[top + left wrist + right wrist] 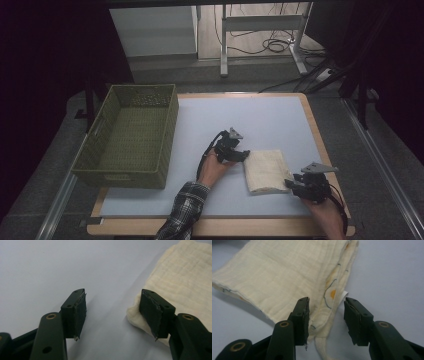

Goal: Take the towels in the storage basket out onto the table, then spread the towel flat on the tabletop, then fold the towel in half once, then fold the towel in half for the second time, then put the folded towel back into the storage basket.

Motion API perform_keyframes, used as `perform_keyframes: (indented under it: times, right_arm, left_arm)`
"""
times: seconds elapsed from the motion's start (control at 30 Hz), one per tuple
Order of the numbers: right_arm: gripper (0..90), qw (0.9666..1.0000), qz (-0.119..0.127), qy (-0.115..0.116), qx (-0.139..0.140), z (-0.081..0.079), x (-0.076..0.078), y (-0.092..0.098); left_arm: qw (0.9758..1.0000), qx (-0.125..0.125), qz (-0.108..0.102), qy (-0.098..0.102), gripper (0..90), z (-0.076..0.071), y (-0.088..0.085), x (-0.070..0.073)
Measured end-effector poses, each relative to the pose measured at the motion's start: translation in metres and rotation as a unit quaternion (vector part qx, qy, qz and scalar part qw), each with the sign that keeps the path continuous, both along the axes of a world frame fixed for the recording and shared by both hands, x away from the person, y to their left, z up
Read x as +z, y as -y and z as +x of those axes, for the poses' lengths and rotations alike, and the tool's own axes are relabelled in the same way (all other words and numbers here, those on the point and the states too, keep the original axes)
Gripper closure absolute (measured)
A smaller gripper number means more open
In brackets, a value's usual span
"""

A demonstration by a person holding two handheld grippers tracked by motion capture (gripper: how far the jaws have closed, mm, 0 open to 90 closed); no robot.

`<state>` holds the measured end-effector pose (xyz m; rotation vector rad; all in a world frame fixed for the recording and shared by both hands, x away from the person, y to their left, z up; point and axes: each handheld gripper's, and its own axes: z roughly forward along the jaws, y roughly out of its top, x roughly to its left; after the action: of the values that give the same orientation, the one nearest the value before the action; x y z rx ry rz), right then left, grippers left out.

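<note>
Both grippers are black. The left gripper [242, 155] carries a grey three-cornered plate on top, with a black cable looping off toward 7 o'clock; its forearm wears a plaid sleeve [184, 212] in dark and pale checks. The right gripper [288, 182] bears a like grey plate at 12 o'clock. Each jaw arm shows brass-ringed pivot holes, small screws and worn, frayed pad edges.

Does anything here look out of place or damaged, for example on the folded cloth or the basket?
Nothing is damaged or spilled. The folded cloth lies slightly askew on the table; at its near corner the layers splay, and a small white tag and a loose strip stick out. The green basket stands upright at the table's left edge.
</note>
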<state>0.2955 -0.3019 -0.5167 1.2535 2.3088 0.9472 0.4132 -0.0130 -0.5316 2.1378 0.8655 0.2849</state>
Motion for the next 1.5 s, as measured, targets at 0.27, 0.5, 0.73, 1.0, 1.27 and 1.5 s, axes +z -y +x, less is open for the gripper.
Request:
perform_keyframes:
  times: [0.27,0.5,0.73,1.0,1.27,1.5]
  right_arm:
    - [57.9,0.9997,0.022,-0.008,-0.006,-0.001,-0.004,-0.001]
    - [80.6,0.9985,0.039,-0.039,0.006,-0.001,-0.002,-0.004]
    - [83.2,0.9977,0.048,-0.047,0.011,-0.003,-0.001,-0.005]
    - [83.5,0.9962,0.073,-0.041,0.022,-0.004,0.008,-0.007]
    - [83.5,0.9953,0.08,-0.024,0.048,-0.001,0.021,-0.021]
    - [83.5,0.9941,0.085,-0.011,0.067,0.003,0.028,-0.037]
  left_arm:
    - [0.9997,-0.013,-0.001,-0.022,39.8,-0.001,0.001,-0.003]
    - [0.9985,-0.033,-0.003,-0.044,63.8,-0.006,0.004,0.0]
    - [0.9981,-0.046,0.001,-0.041,85.0,-0.011,0.009,0.004]
    - [0.9984,-0.046,-0.018,-0.028,85.1,-0.012,0.003,0.02]
    - [0.9992,-0.036,-0.012,-0.012,84.8,-0.014,-0.013,0.035]
    - [0.9997,-0.021,-0.008,-0.003,84.6,-0.015,-0.03,0.046]
